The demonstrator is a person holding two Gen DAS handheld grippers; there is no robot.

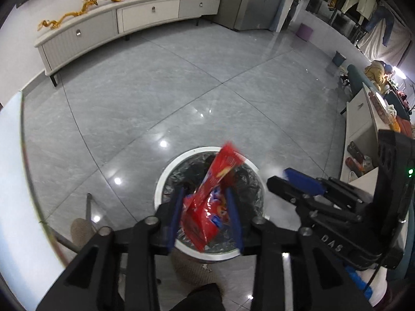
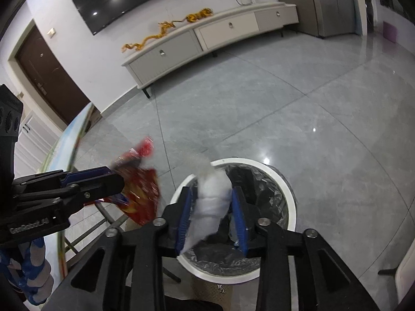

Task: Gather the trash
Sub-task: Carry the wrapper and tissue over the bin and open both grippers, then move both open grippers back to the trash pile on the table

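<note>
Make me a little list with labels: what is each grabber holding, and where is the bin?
left gripper: holds a red snack wrapper between its blue fingers, over the bin
right gripper: holds a crumpled white tissue, over the bin
trash bin: round, white rim, black liner, on the grey tiled floor
trash dropped yet: no, both pieces are in the grippers

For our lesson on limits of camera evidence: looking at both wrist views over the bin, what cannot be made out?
- Red snack wrapper: print motion-blurred in both views.
- White crumpled tissue: blurred top; left wrist view shows only a smear.
- White-rimmed bin's black liner: contents hidden by the wrapper, tissue and blue-padded fingers.
- Right gripper grip: unclear in left view.
</note>
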